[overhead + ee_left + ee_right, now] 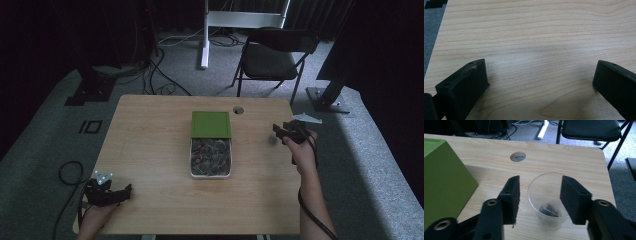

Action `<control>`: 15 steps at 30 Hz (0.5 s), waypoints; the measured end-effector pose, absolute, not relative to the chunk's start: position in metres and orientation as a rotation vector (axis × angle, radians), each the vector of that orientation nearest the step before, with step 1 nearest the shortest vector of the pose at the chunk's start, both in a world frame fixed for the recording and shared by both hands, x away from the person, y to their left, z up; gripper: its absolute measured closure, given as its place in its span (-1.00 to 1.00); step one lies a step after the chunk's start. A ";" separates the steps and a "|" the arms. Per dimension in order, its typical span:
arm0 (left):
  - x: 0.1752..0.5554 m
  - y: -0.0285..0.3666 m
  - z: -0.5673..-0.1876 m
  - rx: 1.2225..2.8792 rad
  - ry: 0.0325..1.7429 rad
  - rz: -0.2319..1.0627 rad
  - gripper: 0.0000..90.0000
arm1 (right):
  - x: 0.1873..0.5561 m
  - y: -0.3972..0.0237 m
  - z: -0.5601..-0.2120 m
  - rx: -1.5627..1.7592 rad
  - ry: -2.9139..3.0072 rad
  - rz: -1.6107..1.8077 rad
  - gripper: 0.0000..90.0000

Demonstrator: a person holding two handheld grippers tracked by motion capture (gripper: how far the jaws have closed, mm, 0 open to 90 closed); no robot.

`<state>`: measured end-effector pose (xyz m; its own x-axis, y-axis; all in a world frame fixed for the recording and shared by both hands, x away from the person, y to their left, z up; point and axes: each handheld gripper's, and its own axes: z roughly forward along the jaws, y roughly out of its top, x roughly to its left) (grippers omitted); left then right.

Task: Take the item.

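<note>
Care is what this release is asking for: the right claw [540, 195] is standing spread around a clear plastic cup [547, 200] with one small dark piece lying in its bottom, pads not pressing it, so backing straight off would be keeping it upright. Left claw [539, 82] is hovering spread over bare wood at the near corner. Farther in, a tray of dark pieces [210, 158] is sitting mid-counter [150, 150] against its green lid [211, 124]; beyond, a folding chair [272, 57] and cables are resting on grey carpet.
</note>
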<state>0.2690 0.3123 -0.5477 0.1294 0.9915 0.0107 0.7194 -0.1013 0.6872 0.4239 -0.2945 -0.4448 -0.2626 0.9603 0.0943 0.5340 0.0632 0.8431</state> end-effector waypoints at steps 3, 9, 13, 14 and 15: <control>0.269 0.312 -0.548 1.880 1.645 0.666 -1.00 | 0.419 -0.293 -0.444 1.464 1.859 1.109 -0.01; 0.269 0.312 -0.548 1.881 1.644 0.666 -1.00 | 0.411 -0.291 -0.444 1.445 1.864 1.119 -0.06; 0.269 0.312 -0.548 1.880 1.644 0.666 -1.00 | 0.405 -0.289 -0.442 1.432 1.865 1.138 -0.20; 0.269 0.312 -0.548 1.881 1.644 0.666 -1.00 | 0.404 -0.288 -0.442 1.427 1.865 1.138 -0.23; 0.269 0.312 -0.548 1.880 1.645 0.666 -1.00 | 0.402 -0.288 -0.441 1.426 1.863 1.138 -0.26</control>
